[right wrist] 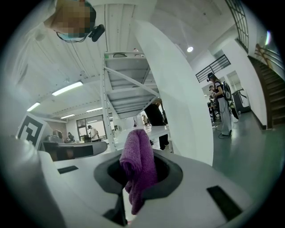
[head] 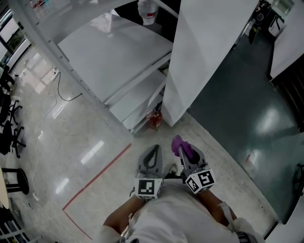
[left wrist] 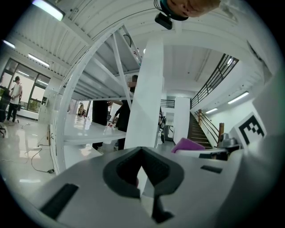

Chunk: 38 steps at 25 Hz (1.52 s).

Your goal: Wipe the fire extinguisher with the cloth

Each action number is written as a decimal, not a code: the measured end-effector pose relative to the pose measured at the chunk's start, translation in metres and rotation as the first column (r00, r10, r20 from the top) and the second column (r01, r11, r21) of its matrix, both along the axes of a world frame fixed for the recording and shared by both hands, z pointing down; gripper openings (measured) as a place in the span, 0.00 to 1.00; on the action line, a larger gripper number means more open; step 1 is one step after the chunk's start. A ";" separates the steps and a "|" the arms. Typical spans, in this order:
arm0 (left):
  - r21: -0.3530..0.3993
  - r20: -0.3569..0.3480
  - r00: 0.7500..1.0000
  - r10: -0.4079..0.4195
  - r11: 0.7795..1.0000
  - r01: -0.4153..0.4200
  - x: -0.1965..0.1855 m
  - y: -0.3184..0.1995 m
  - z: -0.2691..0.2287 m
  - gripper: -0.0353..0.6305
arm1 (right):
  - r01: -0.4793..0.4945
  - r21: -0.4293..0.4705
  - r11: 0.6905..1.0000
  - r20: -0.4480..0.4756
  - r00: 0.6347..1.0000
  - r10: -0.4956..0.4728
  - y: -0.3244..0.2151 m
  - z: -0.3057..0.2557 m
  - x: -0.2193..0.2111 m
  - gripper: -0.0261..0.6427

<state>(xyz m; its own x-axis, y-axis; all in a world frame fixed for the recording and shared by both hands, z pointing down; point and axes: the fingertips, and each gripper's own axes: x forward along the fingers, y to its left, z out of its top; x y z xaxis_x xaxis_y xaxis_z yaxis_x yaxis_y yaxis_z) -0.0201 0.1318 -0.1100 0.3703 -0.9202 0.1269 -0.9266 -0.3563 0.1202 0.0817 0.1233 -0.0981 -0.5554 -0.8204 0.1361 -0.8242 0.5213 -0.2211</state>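
A red fire extinguisher [head: 155, 118] stands on the floor at the foot of a white pillar [head: 202, 52], beside the low shelves. My right gripper [head: 183, 151] is shut on a purple cloth [right wrist: 139, 168], which sticks up out of its jaws and hangs down between them; the purple cloth [head: 180, 144] is held a little short of the extinguisher. My left gripper [head: 151, 156] is beside it on the left, jaws together with nothing in them. In the left gripper view the left gripper [left wrist: 142, 171] points up at the pillar, and the extinguisher is out of sight there.
A white shelving rack [head: 114, 57] with a plastic bottle [head: 147, 10] on top fills the upper middle. Red tape lines [head: 97, 176] mark the pale floor. A cable [head: 45, 116] trails at left. Dark green floor [head: 247, 114] lies to the right. Office chairs [head: 9, 128] stand at far left.
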 end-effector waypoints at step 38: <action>-0.049 0.015 1.000 0.001 0.999 -0.001 0.010 -0.005 0.014 0.06 | 0.021 -0.007 1.000 -0.015 1.000 -0.021 -0.001 0.005 0.010 0.13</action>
